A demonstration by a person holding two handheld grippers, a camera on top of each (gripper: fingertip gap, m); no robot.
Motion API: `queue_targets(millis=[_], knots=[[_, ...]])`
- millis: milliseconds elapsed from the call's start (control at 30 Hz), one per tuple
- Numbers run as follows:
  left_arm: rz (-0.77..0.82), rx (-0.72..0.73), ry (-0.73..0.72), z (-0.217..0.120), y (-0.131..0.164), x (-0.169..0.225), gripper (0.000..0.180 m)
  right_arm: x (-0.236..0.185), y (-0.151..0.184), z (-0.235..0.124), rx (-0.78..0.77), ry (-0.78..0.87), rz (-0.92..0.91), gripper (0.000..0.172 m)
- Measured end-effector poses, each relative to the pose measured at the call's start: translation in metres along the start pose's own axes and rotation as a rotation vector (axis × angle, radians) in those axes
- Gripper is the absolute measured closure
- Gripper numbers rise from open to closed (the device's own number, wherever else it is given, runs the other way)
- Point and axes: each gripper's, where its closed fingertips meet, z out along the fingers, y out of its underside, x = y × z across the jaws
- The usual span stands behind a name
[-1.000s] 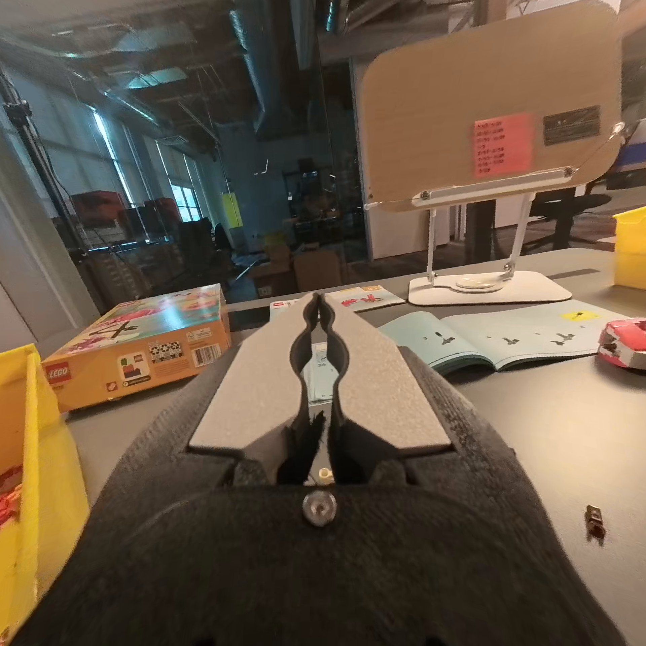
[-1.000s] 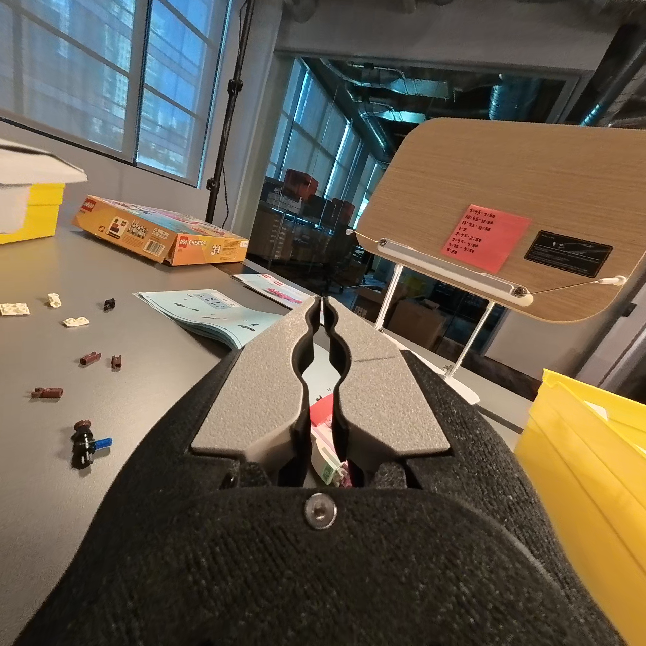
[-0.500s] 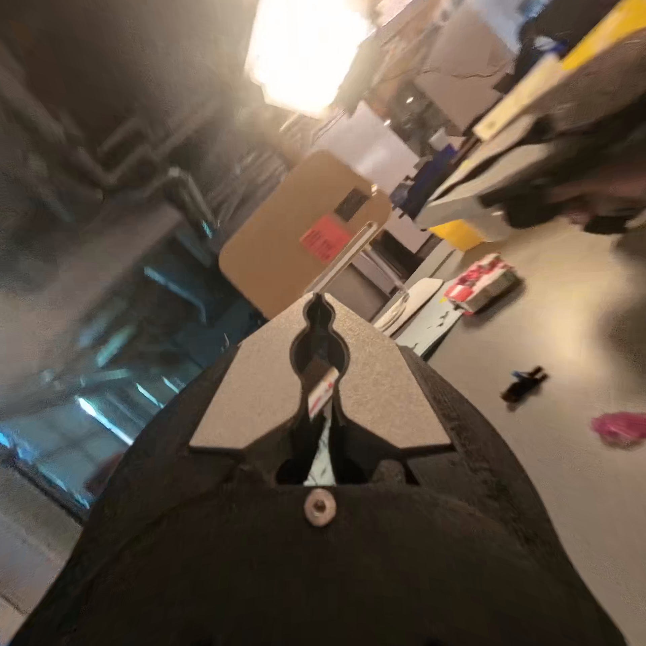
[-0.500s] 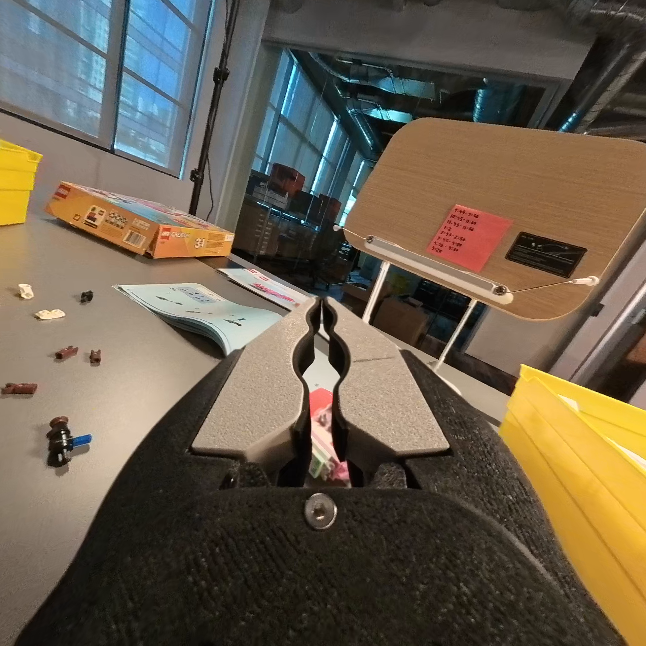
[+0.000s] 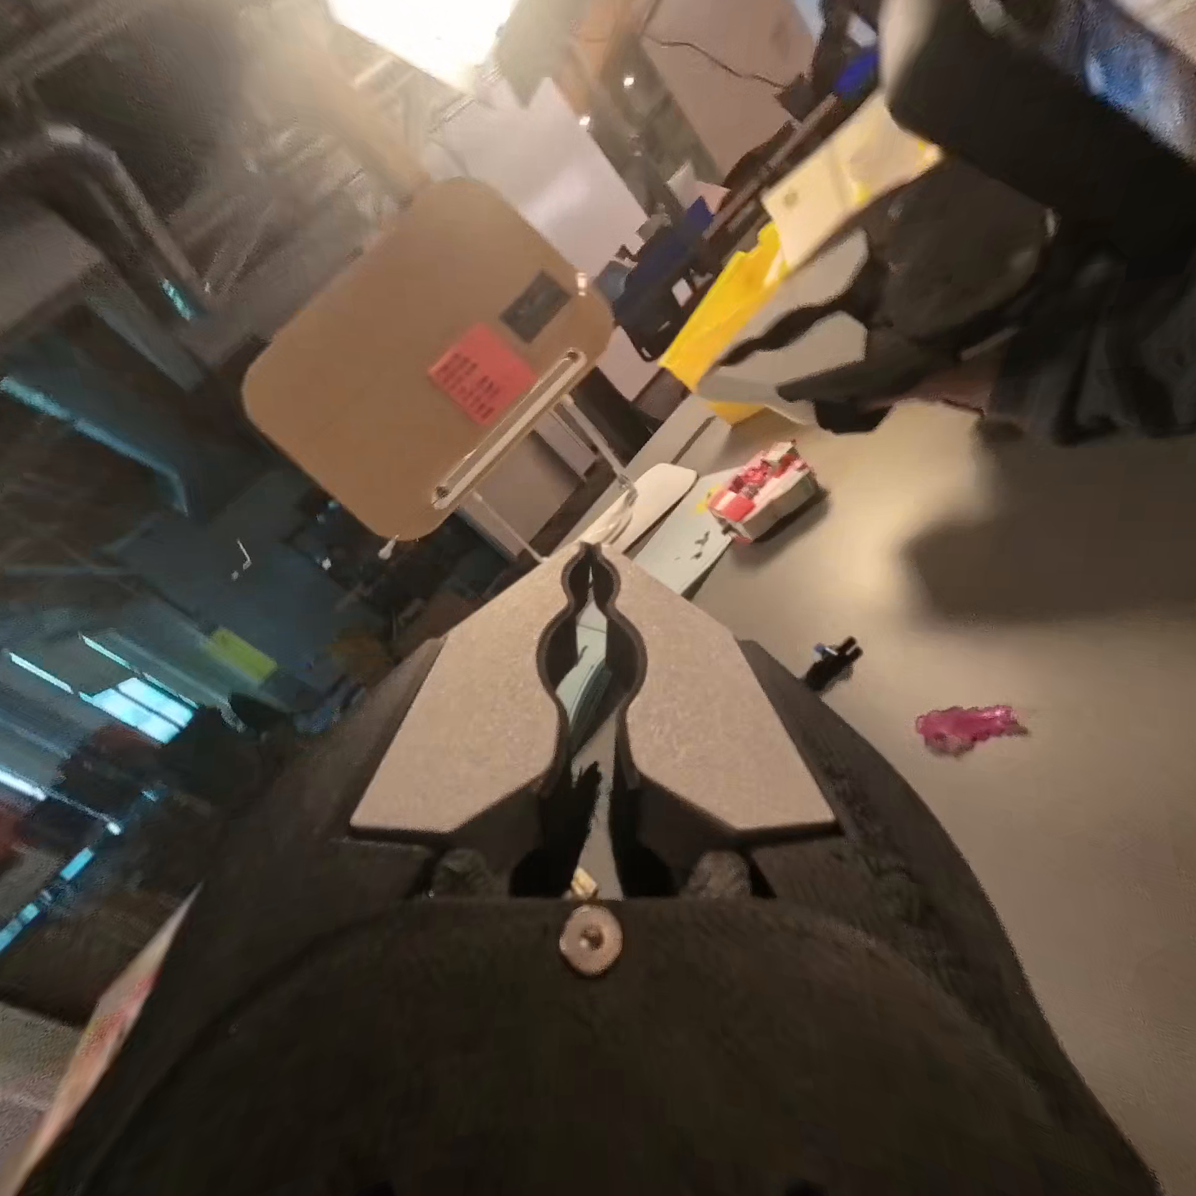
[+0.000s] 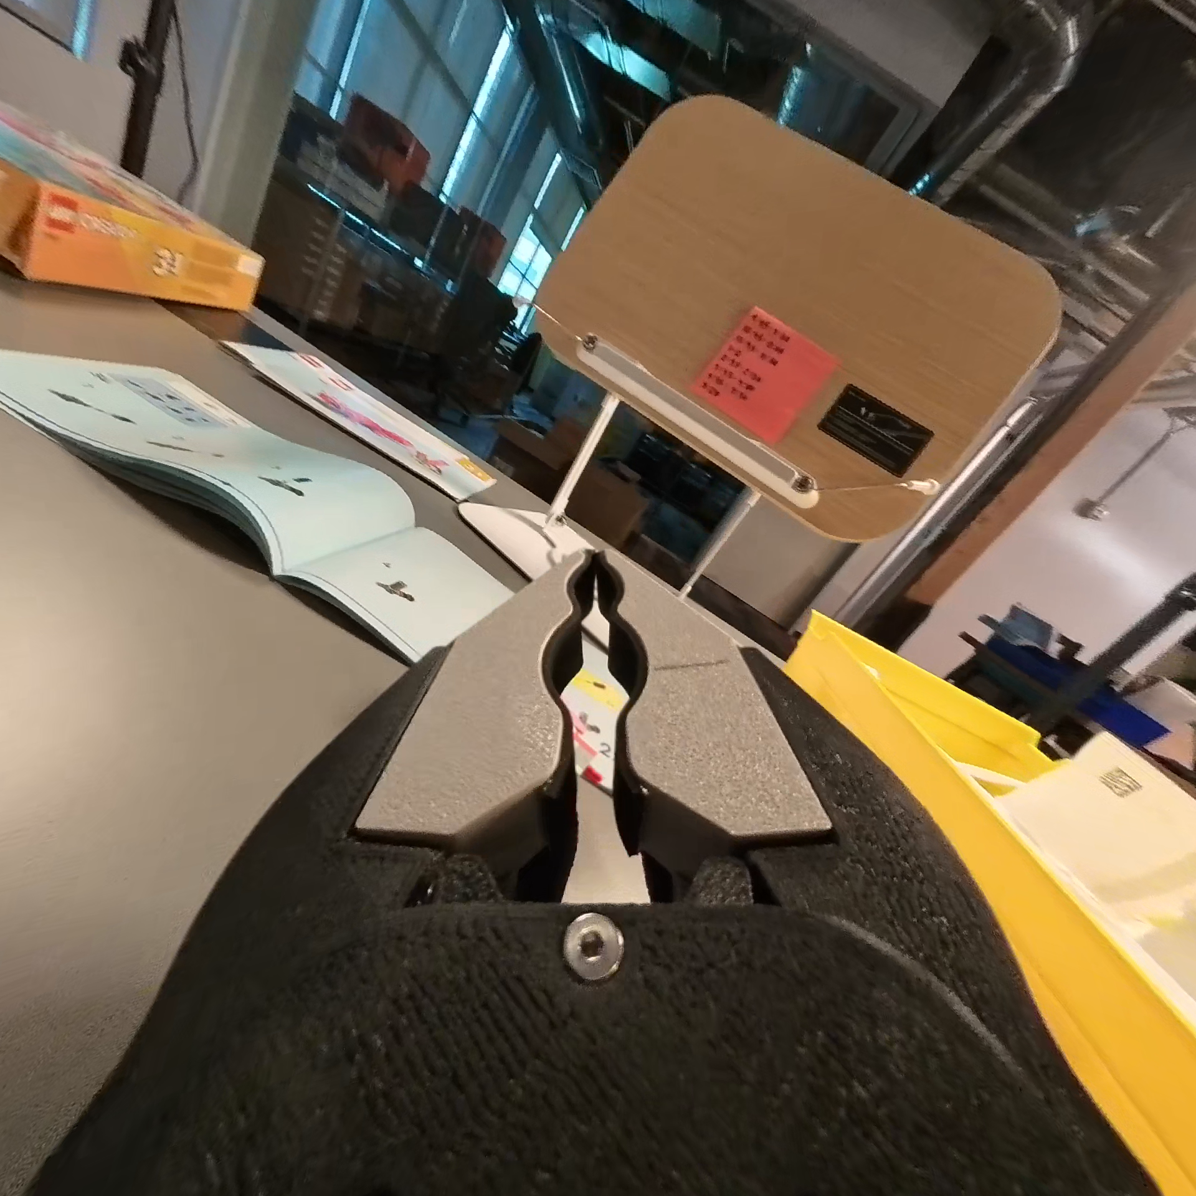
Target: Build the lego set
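Your 2 tongs, left [image 5: 587,550] and right [image 6: 594,555], are both closed on nothing; the booklet [image 6: 278,498] lies left of the right one, untouched.

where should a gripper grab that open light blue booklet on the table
Judging by its pose, the open booklet lies flat, but its left pages arch up beside the spine. Come in low from the left edge and pinch that raised stack of page edges, rather than from above.
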Motion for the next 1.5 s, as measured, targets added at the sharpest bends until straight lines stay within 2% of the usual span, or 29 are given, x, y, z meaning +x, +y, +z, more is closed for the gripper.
queue_targets(millis=[67, 167, 267, 400, 500, 533, 667, 733, 833, 867, 967, 1100, 1267, 1500], knots=[[-0.146, 0.018, -0.016, -0.022, -0.012, -0.018, 0.178, 0.006, 0.003, 0.0, -0.016, 0.031, 0.002, 0.172], [-0.353, -0.023, 0.004, -0.067, -0.02, -0.042, 0.158, 0.015, 0.008, -0.001, -0.034, 0.072, 0.028, 0.172], [-0.372, -0.143, -0.058, -0.121, -0.012, -0.08, 0.15, 0.024, 0.011, -0.002, -0.046, 0.111, 0.054, 0.172], [-0.419, -0.265, -0.195, -0.19, 0.018, -0.149, 0.15, 0.032, 0.013, -0.003, -0.045, 0.145, 0.077, 0.172], [-0.45, -0.444, -0.298, -0.231, 0.061, -0.199, 0.149, 0.035, 0.013, -0.003, -0.041, 0.152, 0.093, 0.172], [-0.487, -0.517, -0.273, -0.238, 0.077, -0.204, 0.15, 0.036, 0.013, -0.003, -0.041, 0.155, 0.095, 0.172], [-0.738, -0.789, 0.173, -0.232, 0.123, -0.148, 0.171, 0.036, 0.014, -0.002, -0.046, 0.157, 0.088, 0.172], [-0.781, -0.907, 0.318, -0.227, 0.143, -0.12, 0.179, 0.035, 0.014, -0.002, -0.046, 0.153, 0.085, 0.172], [-0.759, -1.147, 0.46, -0.235, 0.172, -0.089, 0.18, 0.034, 0.014, -0.002, -0.042, 0.147, 0.088, 0.172], [-0.745, -1.197, 0.485, -0.236, 0.177, -0.084, 0.18, 0.034, 0.013, -0.002, -0.039, 0.144, 0.09, 0.172], [-0.771, -1.194, 0.545, -0.225, 0.178, -0.075, 0.18, 0.033, 0.013, -0.001, -0.034, 0.135, 0.098, 0.172], [-0.774, -1.327, 0.556, -0.227, 0.199, -0.067, 0.173, 0.032, 0.012, -0.001, -0.028, 0.122, 0.113, 0.172], [-0.767, -1.388, 0.508, -0.224, 0.208, -0.073, 0.166, 0.031, 0.011, 0.0, -0.016, 0.109, 0.127, 0.172], [-0.806, -1.42, 0.517, -0.226, 0.21, -0.069, 0.162, 0.031, 0.01, 0.001, -0.002, 0.095, 0.148, 0.172]])
